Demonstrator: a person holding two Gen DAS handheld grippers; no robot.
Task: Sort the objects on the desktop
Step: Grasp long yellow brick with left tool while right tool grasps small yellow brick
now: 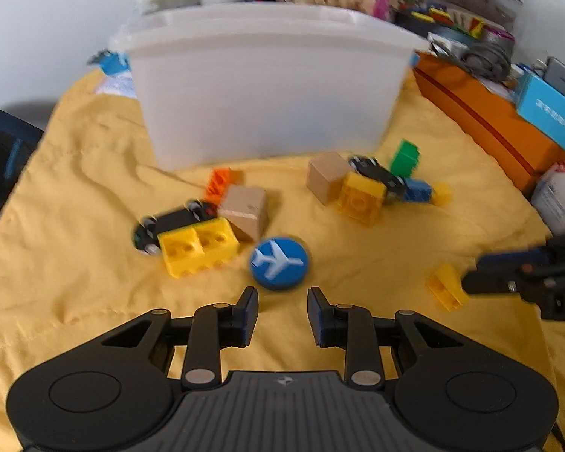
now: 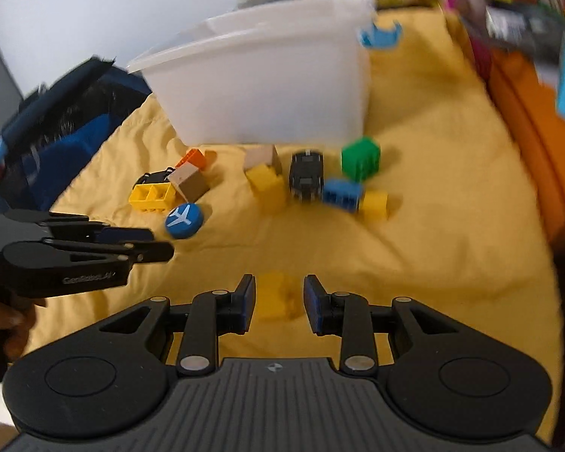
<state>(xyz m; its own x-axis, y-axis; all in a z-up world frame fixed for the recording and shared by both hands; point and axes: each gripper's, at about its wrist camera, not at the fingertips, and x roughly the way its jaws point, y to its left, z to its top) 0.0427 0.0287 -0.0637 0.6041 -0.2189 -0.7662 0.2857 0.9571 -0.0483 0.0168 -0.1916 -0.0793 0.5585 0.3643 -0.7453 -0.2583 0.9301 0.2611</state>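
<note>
From the left wrist, the left tongs [image 1: 282,310] stand partly open and empty over the yellow cloth [image 1: 75,196], the blue airplane disc [image 1: 278,262] just ahead of the tips and the white bin [image 1: 267,86] well beyond the scattered blocks. From the right wrist, the right tongs [image 2: 278,303] are also partly open, a small yellow block [image 2: 277,295] between the pads but not visibly pinched. Both look set for a pick: each needs to settle lower, close, then carry to the bin.
</note>
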